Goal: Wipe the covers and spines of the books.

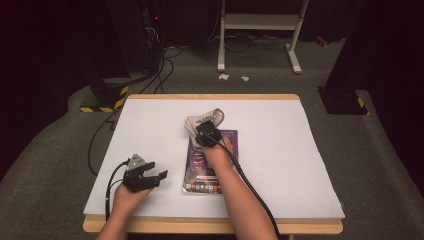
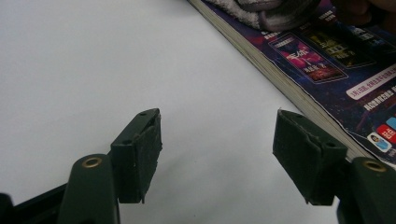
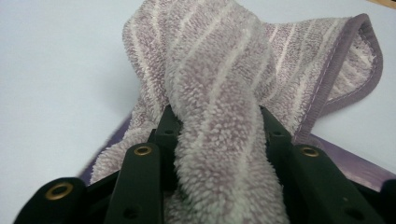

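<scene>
A purple-covered book [image 1: 212,162] lies flat in the middle of the white table [image 1: 280,150]. A lilac striped towel [image 1: 205,120] lies bunched over the book's far end and onto the table beyond. My right gripper [image 1: 202,131] is shut on a thick fold of the towel [image 3: 219,126], which bulges up between its jaws. My left gripper [image 1: 160,179] rests low at the front left, open with nothing between its fingers [image 2: 140,149]. Its jaws point toward the book's edge [image 2: 280,79], where the towel [image 2: 266,11] also lies on the cover.
The table's wooden front edge [image 1: 200,226] runs just behind both forearms. Beyond the far edge are a black stand with cables [image 1: 135,45] and a white frame's legs [image 1: 260,35] on grey carpet.
</scene>
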`<state>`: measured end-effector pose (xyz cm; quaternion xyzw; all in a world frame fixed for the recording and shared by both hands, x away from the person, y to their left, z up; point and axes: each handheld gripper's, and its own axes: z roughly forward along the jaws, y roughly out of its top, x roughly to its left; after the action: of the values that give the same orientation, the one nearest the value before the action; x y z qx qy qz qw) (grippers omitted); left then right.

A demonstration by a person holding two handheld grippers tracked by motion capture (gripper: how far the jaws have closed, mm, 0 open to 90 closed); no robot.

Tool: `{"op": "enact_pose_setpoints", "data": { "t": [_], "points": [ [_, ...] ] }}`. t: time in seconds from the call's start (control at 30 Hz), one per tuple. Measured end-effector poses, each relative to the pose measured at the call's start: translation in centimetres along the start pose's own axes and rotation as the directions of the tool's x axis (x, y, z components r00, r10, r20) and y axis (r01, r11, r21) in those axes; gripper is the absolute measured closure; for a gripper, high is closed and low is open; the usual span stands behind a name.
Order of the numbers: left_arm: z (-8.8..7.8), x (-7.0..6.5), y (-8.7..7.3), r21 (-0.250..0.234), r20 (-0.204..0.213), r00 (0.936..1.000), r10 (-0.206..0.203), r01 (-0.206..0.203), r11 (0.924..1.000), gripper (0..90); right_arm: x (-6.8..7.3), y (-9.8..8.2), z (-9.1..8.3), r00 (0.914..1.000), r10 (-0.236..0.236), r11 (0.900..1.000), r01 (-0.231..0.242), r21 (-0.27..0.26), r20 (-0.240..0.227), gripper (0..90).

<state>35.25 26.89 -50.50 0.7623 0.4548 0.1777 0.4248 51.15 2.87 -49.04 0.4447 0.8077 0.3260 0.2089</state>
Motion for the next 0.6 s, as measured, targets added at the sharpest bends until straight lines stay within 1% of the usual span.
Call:
{"op": "enact_pose_setpoints", "data": {
  "t": [0.1, 0.17, 0.23, 0.33, 0.47, 0.53, 0.6],
  "points": [
    [-0.1, 0.0, 0.0, -0.001, 0.000, 1.0000, 0.001, -0.001, 1.0000, 32.8, 0.4, 0.0, 0.0, 0.9999, -0.013, 1.000, 0.013, -0.002, 0.001, 61.1],
    [-0.1, 0.0, 0.0, -0.001, -0.001, 1.0000, 0.001, -0.001, 1.0000, 32.7, 0.2, -0.1, -0.1, 1.0000, -0.005, 1.000, 0.005, 0.000, 0.002, 60.8],
    [-0.2, 0.1, 0.0, -0.003, -0.003, 1.0000, -0.001, 0.001, 1.0000, 32.8, -0.2, -0.3, -0.3, 0.9998, -0.005, 1.000, 0.005, 0.004, 0.018, 60.8],
    [-0.2, 0.0, -0.1, -0.002, -0.004, 1.0000, 0.001, -0.001, 1.0000, 32.8, -1.5, -0.7, -0.7, 0.9991, 0.007, 1.000, -0.008, 0.010, 0.041, 60.8],
    [-0.1, 0.0, -0.1, 0.000, -0.001, 1.0000, 0.001, -0.001, 1.0000, 32.8, -3.5, -1.6, -1.4, 0.9972, 0.022, 1.000, -0.023, 0.013, 0.071, 60.8],
    [-0.1, 0.0, -0.1, 0.002, 0.002, 1.0000, 0.000, 0.000, 1.0000, 32.7, -4.7, -2.1, -1.8, 0.9958, 0.035, 0.999, -0.037, 0.014, 0.084, 60.8],
    [0.0, 0.0, -0.1, 0.005, 0.002, 1.0000, -0.001, 0.001, 1.0000, 32.7, -5.5, -2.6, -2.2, 0.9943, 0.050, 0.999, -0.051, 0.011, 0.094, 60.7]
  ]
}}
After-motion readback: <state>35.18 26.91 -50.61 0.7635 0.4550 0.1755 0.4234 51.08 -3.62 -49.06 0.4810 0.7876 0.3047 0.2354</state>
